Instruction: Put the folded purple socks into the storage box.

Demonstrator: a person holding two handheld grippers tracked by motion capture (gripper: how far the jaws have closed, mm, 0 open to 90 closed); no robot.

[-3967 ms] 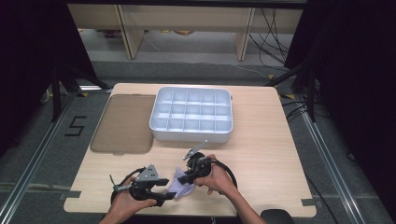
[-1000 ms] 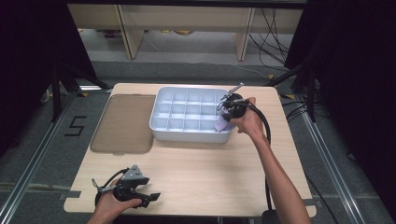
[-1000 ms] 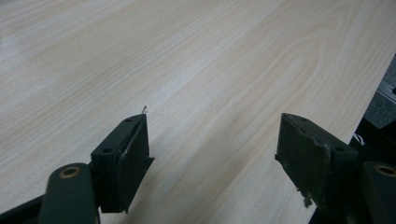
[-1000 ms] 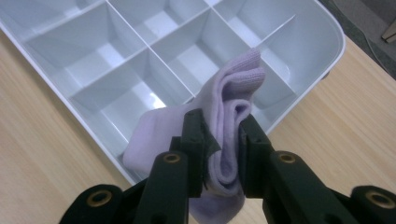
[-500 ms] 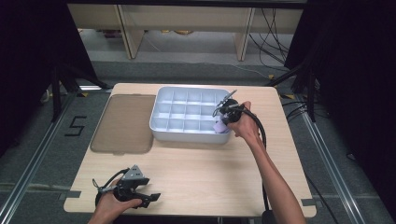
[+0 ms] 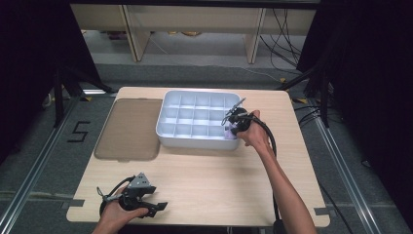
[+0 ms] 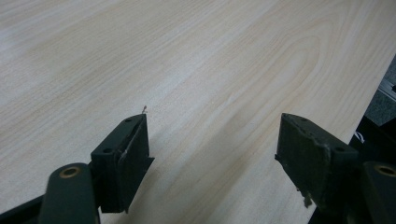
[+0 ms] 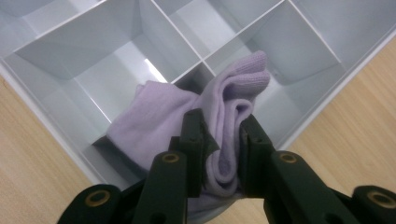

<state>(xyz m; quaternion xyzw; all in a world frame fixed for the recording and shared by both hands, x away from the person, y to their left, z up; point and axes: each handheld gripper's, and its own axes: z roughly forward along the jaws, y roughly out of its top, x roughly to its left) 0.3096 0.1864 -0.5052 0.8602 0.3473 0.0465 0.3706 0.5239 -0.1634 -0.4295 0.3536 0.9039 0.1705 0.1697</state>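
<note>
Right of centre in the high view, the right gripper (image 8: 219, 140) clamps a lilac sock (image 8: 196, 116) over the tray (image 6: 168, 127) corner. At lower left, the left gripper (image 7: 212, 154) gapes above bare table (image 7: 187, 60)

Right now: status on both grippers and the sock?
Right gripper shut on lilac sock, over white tray's near-right corner cell. Left gripper open, idle on table. Nothing in the way.
</note>
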